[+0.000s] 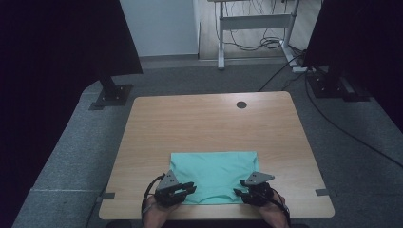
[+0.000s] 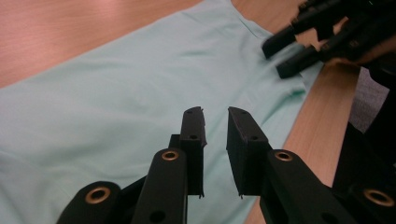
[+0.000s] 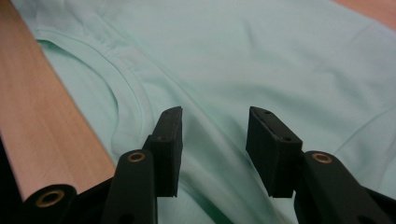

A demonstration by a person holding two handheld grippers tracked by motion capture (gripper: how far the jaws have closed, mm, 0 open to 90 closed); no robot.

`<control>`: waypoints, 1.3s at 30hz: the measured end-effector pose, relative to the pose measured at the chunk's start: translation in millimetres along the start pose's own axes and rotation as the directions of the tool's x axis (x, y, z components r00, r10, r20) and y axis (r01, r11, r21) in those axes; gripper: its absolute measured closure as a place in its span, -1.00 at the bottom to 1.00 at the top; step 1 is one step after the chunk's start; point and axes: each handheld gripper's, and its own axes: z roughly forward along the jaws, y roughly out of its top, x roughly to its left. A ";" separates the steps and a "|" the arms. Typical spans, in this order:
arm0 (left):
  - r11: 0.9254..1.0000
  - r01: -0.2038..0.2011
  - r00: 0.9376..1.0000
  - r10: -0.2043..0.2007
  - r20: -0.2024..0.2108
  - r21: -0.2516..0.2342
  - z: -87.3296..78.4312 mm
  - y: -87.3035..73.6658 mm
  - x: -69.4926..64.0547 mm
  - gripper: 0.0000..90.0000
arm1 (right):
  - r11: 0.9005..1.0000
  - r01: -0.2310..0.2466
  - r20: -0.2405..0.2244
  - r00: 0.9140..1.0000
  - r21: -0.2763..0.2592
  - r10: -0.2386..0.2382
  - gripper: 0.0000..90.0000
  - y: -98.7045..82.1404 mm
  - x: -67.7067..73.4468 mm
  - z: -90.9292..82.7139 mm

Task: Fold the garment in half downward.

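Note:
A mint-green shirt lies folded flat on the wooden table, close to its front edge. My left gripper hovers at the shirt's front left corner. In the left gripper view its jaws stand a little apart above the cloth, with nothing between them. My right gripper is at the front right corner of the shirt. Its jaws are wider apart over the fabric, near the collar seam, and grip nothing. The right gripper also appears across the shirt in the left gripper view.
A round cable hole sits near the table's far edge. Dark panels on floor stands flank the table on both sides. A desk frame with loose cables stands behind. Grey carpet surrounds the table.

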 end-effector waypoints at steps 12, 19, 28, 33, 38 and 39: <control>0.989 -0.031 0.993 0.046 -0.105 0.143 19.2 -18.8 2.9 0.40 | 1.000 0.013 0.056 0.998 -0.001 -0.013 -0.04 3.3 -2.4 8.9; 0.994 -0.027 0.993 0.039 -0.108 0.108 13.5 -17.4 6.1 0.12 | 1.000 0.019 0.056 0.998 0.008 -0.019 -0.19 3.2 -2.7 2.4; 0.990 -0.011 0.983 0.036 -0.181 0.138 7.9 -20.6 25.0 -0.43 | 1.000 -0.021 0.121 0.992 0.000 0.020 -0.56 0.9 -16.4 -5.3; 0.988 -0.025 0.979 0.056 -0.198 0.152 12.0 -25.2 25.3 -0.55 | 0.999 -0.040 0.129 0.991 0.032 0.035 -0.65 -4.7 -20.3 0.4; 0.988 -0.019 0.978 0.051 -0.204 0.152 14.9 -23.9 25.2 -0.59 | 0.999 -0.027 0.108 0.994 0.040 0.022 -0.69 -3.6 -25.2 1.7; 0.989 -0.013 0.977 0.044 -0.208 0.149 16.4 -23.2 25.1 -0.59 | 0.999 -0.028 0.107 0.994 0.038 0.024 -0.69 -3.4 -27.1 2.0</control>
